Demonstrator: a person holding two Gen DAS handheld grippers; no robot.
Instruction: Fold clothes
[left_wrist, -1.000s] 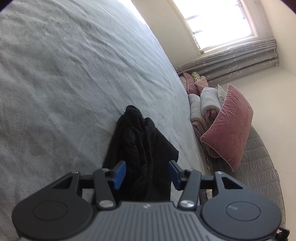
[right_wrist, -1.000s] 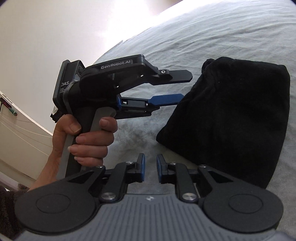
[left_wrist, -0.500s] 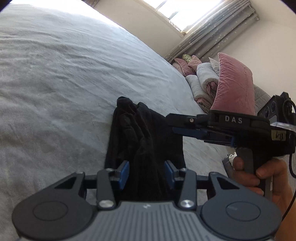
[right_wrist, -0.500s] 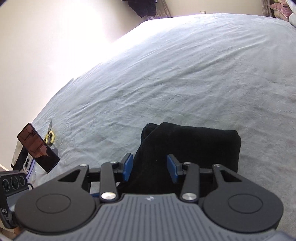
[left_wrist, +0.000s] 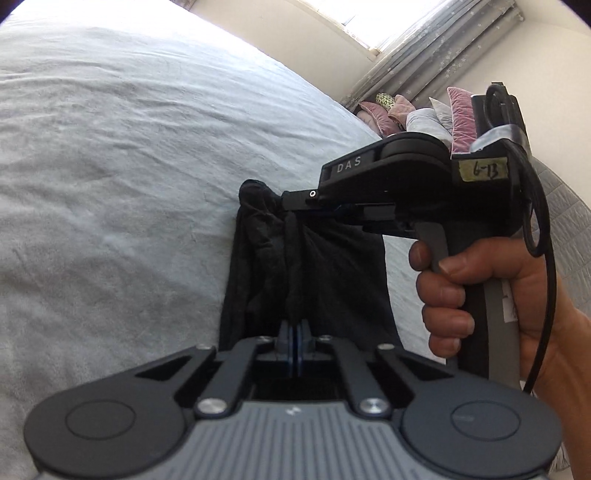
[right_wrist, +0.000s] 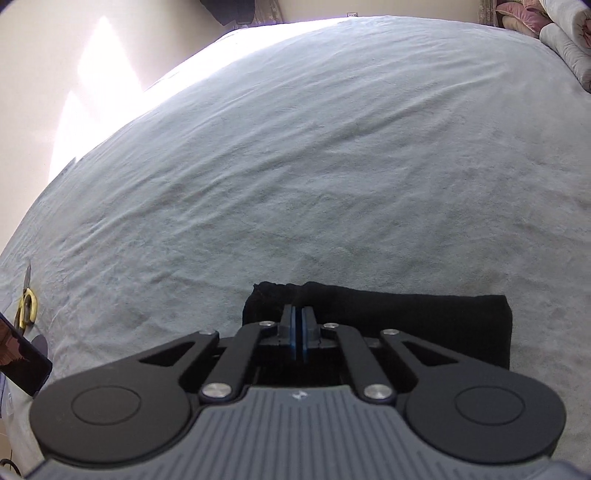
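A black garment (left_wrist: 306, 266) is seen lying folded on the grey bed (left_wrist: 110, 166), near its right edge, and it is now gripped at two places. The left gripper (left_wrist: 294, 332), whose jaws stood apart around the near edge half a second ago, is now clenched on that edge, a ridge of cloth being drawn up from it. The right gripper (left_wrist: 291, 212), held by a hand (left_wrist: 480, 295) and earlier hovering released above the cloth, has been brought down to the far end of the garment, where its jaws are closed on a pinched fold. From the right wrist, the blue pads are seen pressed together over the garment's left part (right_wrist: 406, 314). Scissors (right_wrist: 26, 302) and a phone (right_wrist: 22, 362) are seen well apart at the bed's left edge; pillows (left_wrist: 384, 114) are piled beyond the garment.
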